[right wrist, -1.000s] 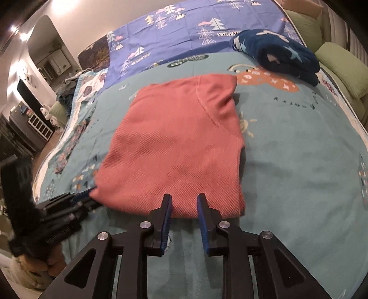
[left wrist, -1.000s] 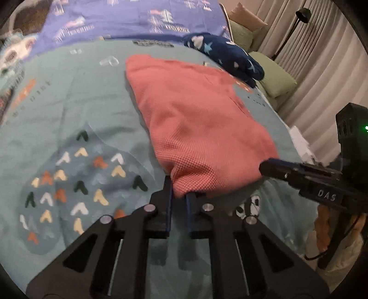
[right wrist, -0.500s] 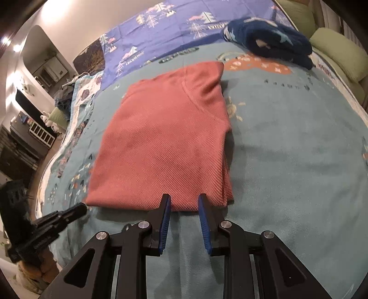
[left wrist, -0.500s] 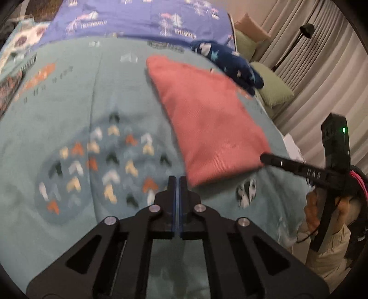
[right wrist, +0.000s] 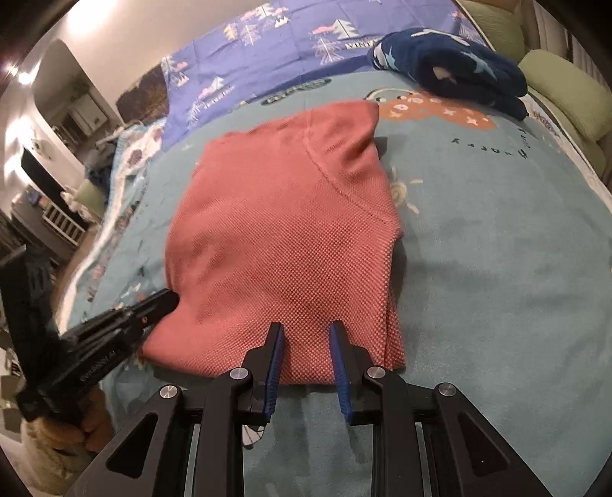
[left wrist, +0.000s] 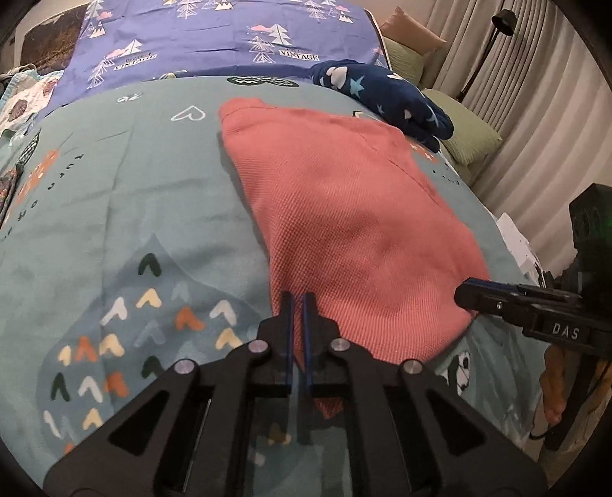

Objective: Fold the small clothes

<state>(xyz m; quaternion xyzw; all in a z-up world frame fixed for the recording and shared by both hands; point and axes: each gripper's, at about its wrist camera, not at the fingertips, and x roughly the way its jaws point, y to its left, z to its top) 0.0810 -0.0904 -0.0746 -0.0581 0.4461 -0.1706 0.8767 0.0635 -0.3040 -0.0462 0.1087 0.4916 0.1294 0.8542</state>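
Red top [right wrist: 283,237] lies folded flat on the bed [right wrist: 497,267], on the teal cover, near hem toward both cameras. Waffle-knit texture; a diagonal seam shows on its upper layer in the right wrist view.

Left gripper [left wrist: 297,302] at the top's near left corner: jaws opening, only a narrow slit between the blue pads, no cloth between them that can be made out; tips sit over the top's edge. In the right wrist view the same gripper [right wrist: 168,300] sits just beside that corner.

Right gripper [right wrist: 306,328] at the top's near hem, jaws part-spread and released; red cloth shows in the gap, pads not pressing it.

Navy star-print bundle [right wrist: 451,69] beyond the top's far right corner, apart from it. Purple tree-print sheet [left wrist: 214,34] beyond the top's far edge. Green pillow [left wrist: 464,133] just past the navy bundle.
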